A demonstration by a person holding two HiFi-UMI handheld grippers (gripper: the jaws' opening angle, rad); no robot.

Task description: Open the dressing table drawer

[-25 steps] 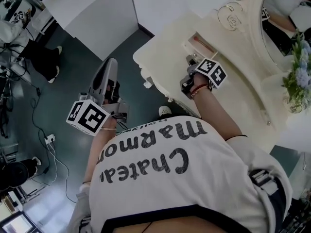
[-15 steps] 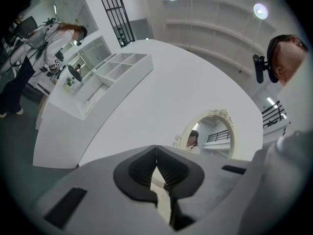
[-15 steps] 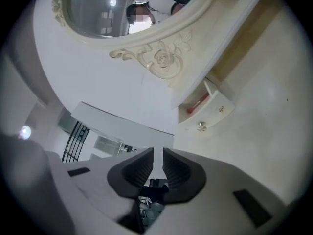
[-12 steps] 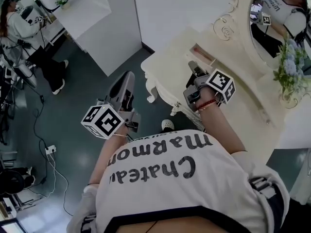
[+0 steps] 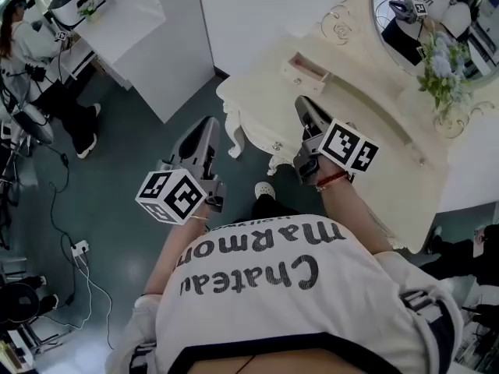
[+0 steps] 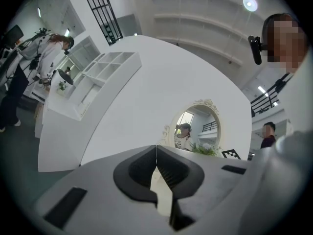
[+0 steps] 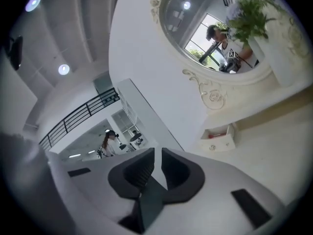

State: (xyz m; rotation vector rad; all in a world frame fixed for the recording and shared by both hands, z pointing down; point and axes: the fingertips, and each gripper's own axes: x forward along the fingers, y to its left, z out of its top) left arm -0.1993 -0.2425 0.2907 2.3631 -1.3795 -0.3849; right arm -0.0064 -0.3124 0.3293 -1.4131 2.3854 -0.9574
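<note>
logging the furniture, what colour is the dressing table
The dressing table is cream; the head view shows it best.

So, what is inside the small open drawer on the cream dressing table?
Inside the small cream drawer lies a thin reddish item, too small to identify. The drawer's front and walls cover much of its floor.

head view: steeply down, above dressing table (image 5: 257, 104) | both gripper views: forward, sharing mirror (image 6: 198, 126)

The cream tabletop (image 5: 261, 100) is bare from its front edge to the small open cream drawer (image 5: 304, 70); pale-blue flowers (image 5: 438, 70) crowd its back edge.
</note>
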